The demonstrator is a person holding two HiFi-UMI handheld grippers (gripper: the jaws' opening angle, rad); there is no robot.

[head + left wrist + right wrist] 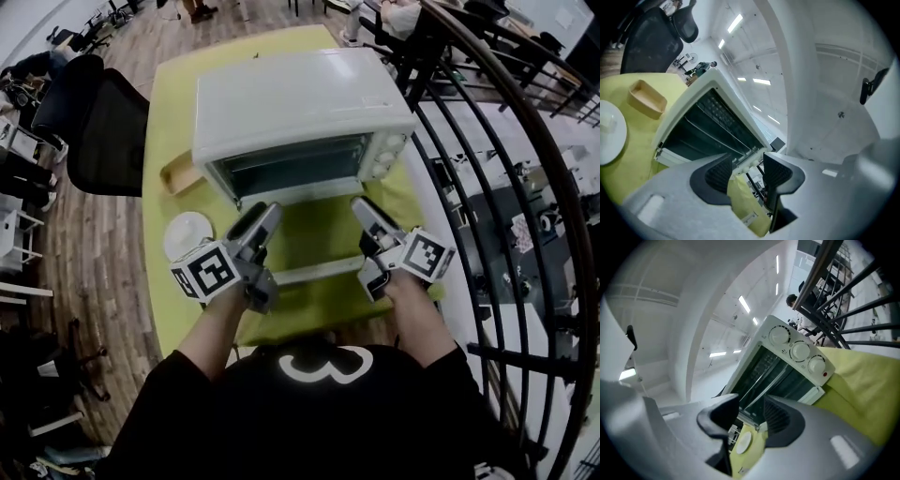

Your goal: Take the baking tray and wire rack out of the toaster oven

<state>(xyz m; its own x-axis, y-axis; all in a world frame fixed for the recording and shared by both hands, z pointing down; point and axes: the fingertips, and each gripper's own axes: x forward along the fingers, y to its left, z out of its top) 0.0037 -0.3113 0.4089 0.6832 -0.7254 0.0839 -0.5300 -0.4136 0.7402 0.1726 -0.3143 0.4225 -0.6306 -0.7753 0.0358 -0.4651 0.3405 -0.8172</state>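
Left tongs (266, 212) jaws apart, nothing between pads. Right tongs (362, 204) same, gap empty. Both level, tips toward toaster oven (300, 103), over its dropped-open door (314, 272). Oven on green table (169, 112), long axis left-right, mouth facing person. Wire rack (710, 136) inside cavity, lying flat, bars running along oven width. Baking tray not distinguishable in dark interior. White plate (187, 234) and wooden dish (178, 176) on table left of oven.
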